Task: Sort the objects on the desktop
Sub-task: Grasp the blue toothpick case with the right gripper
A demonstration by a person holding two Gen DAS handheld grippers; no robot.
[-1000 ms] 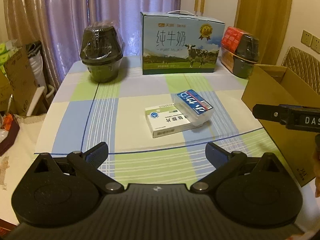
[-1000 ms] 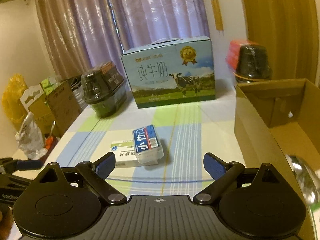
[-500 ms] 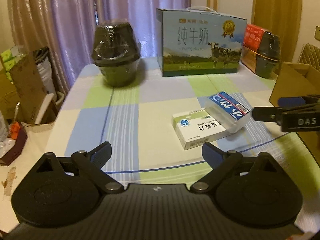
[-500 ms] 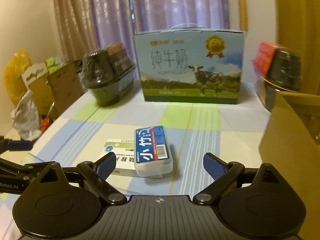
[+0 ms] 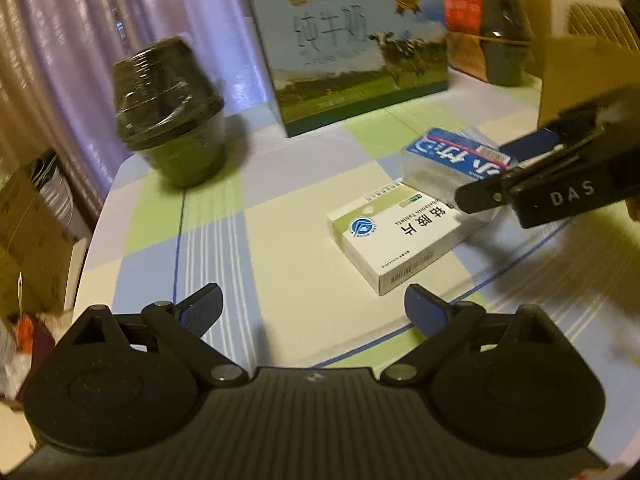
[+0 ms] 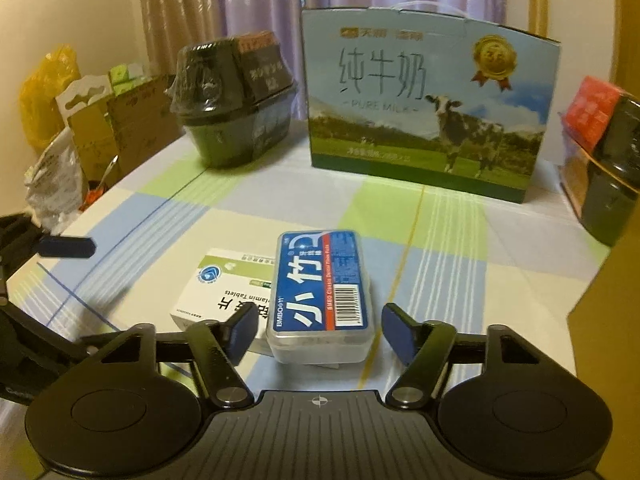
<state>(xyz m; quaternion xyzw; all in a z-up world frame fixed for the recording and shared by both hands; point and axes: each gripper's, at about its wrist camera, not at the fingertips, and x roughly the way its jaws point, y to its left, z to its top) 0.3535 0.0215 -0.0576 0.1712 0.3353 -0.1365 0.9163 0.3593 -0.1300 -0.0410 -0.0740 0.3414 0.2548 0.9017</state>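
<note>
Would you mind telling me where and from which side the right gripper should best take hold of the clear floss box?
Probably across its two long side walls, coming in low from its near short end. The clear floss box points lengthwise away from the open right gripper and already sits between its pads. It rests partly on the white tablet box, so grip near the top.

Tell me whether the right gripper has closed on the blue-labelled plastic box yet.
Not yet: the right gripper is open, its fingers either side of the plastic box with gaps showing.

tablecloth (image 6: 440, 240): blue-green-cream checks | floss case (image 6: 322, 280): blue label | tablet box (image 5: 400, 236): white, seemingly green-topped
</note>
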